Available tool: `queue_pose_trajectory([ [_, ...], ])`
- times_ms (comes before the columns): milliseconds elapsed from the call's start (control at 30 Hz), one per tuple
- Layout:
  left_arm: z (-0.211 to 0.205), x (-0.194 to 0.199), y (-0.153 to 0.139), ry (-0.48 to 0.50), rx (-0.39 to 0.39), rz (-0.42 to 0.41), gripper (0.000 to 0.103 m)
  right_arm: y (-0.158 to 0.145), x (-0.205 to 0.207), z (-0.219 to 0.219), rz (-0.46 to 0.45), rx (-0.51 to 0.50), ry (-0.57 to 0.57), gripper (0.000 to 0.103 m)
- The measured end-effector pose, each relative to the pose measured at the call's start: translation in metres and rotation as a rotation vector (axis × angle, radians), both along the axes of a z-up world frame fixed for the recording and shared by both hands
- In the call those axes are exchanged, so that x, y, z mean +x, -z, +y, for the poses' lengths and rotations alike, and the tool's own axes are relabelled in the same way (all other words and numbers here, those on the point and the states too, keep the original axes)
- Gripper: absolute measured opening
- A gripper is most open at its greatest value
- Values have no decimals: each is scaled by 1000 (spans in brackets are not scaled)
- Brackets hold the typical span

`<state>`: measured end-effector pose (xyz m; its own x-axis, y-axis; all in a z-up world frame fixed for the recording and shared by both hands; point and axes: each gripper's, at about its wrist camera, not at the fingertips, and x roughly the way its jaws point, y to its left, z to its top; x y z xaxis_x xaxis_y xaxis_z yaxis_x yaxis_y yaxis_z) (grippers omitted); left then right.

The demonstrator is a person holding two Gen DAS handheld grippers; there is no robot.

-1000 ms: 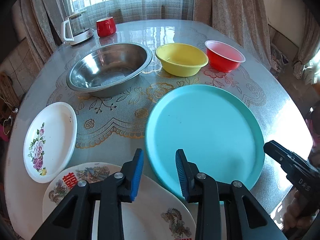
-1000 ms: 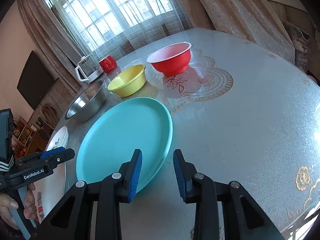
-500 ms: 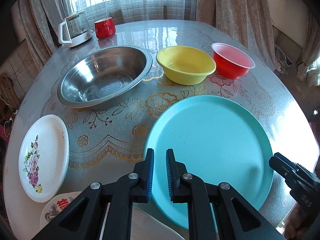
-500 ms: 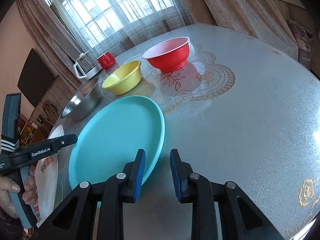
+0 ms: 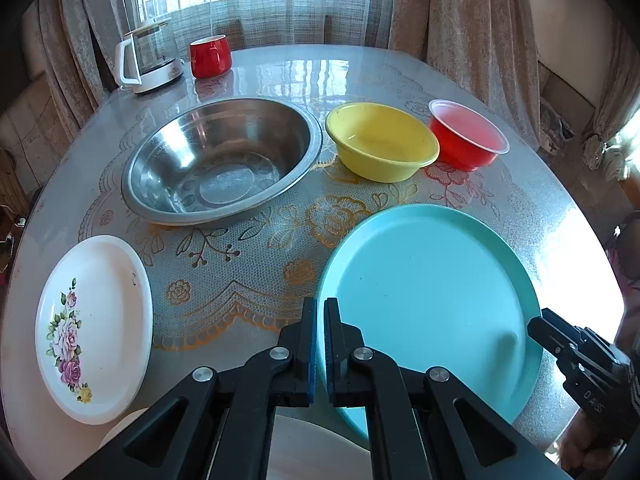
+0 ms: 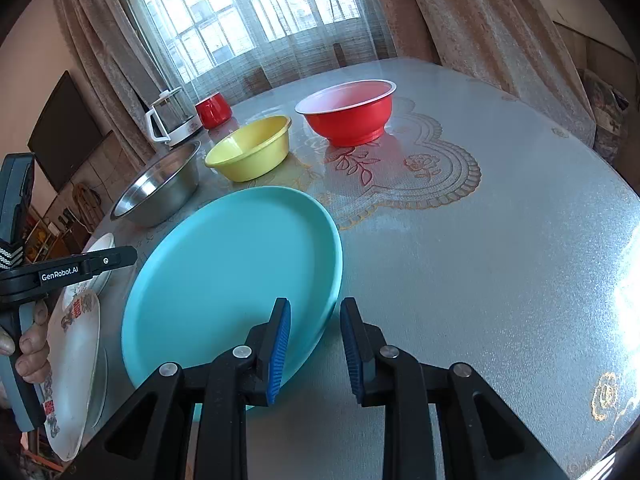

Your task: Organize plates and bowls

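Note:
My left gripper point(image 5: 320, 344) is nearly shut, its pads pinching the left rim of the big turquoise plate point(image 5: 432, 300). My right gripper point(image 6: 314, 340) is open, its jaws on either side of the same plate's point(image 6: 224, 280) right rim. A white plate with dragon and red print point(image 6: 74, 364) lies under my left hand, tilted. A white flowered plate point(image 5: 92, 328) lies at the left. A steel bowl point(image 5: 224, 160), a yellow bowl point(image 5: 380, 148) and a red bowl point(image 5: 468, 140) stand in a row behind.
A glass kettle point(image 5: 148, 60) and a red mug point(image 5: 210, 56) stand at the far left of the round table point(image 6: 500, 240). Curtains and a window lie behind. The dragon plate's edge point(image 5: 312, 448) shows under my left gripper.
My left gripper has moved forward off the dragon plate and closed on the turquoise plate's rim. My right gripper has moved closer to the plate's right rim.

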<state>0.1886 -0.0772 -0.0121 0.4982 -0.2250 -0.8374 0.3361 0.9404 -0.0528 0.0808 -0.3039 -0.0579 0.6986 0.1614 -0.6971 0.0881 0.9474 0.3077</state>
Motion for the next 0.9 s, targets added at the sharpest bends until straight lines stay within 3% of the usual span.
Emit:
queue_pose_trajectory([
  [400, -10, 3, 2, 118, -3, 33, 3, -1, 2, 5, 15, -38, 6, 26],
  [533, -23, 7, 10, 152, 34, 52, 3, -1, 4, 7, 25, -84, 18, 16],
  [900, -33, 8, 25, 207, 18, 103, 3, -2, 8, 6, 38, -94, 14, 13],
])
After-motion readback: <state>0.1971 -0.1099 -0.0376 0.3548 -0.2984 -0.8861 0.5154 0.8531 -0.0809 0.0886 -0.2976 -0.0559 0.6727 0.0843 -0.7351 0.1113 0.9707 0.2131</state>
